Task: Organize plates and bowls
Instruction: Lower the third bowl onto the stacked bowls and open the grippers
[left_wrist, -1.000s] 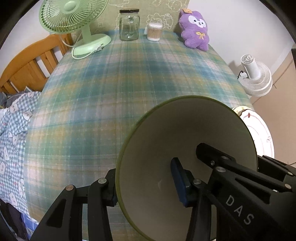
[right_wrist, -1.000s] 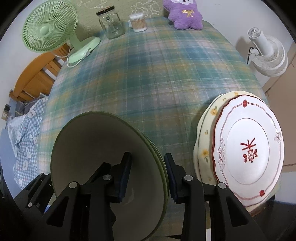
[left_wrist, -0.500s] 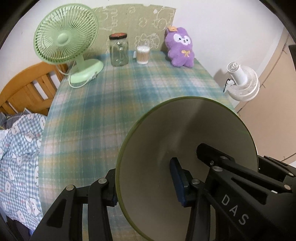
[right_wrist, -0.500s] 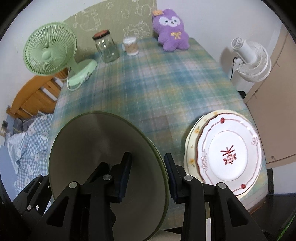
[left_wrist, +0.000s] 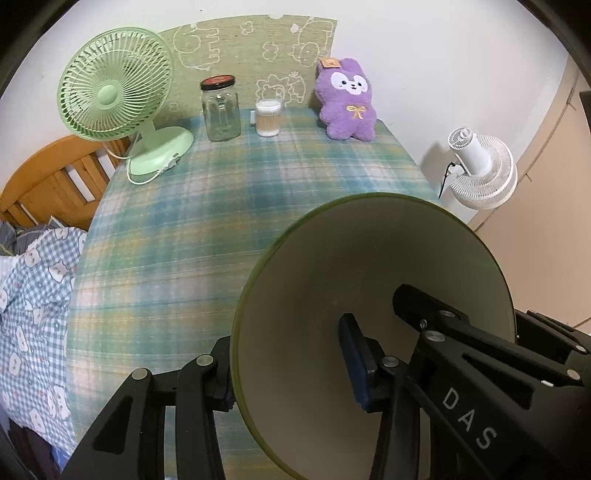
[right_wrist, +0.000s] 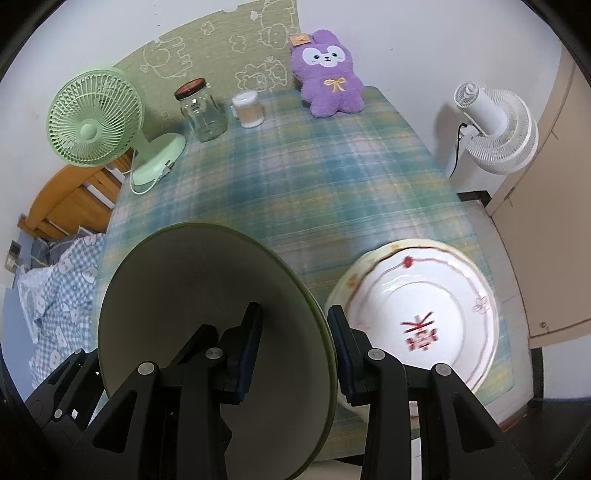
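Green-rimmed plate (left_wrist: 369, 295) held up over the plaid tablecloth (left_wrist: 207, 229), near edge, gripped from opposite rims so it stays steady, probably heading to the stacked plates (right_wrist: 436, 325) at its right. Left gripper (left_wrist: 288, 373) pinches the left rim, one pad inside, one outside. Right gripper (right_wrist: 295, 347) clamps the right rim the same way. Neither slack.
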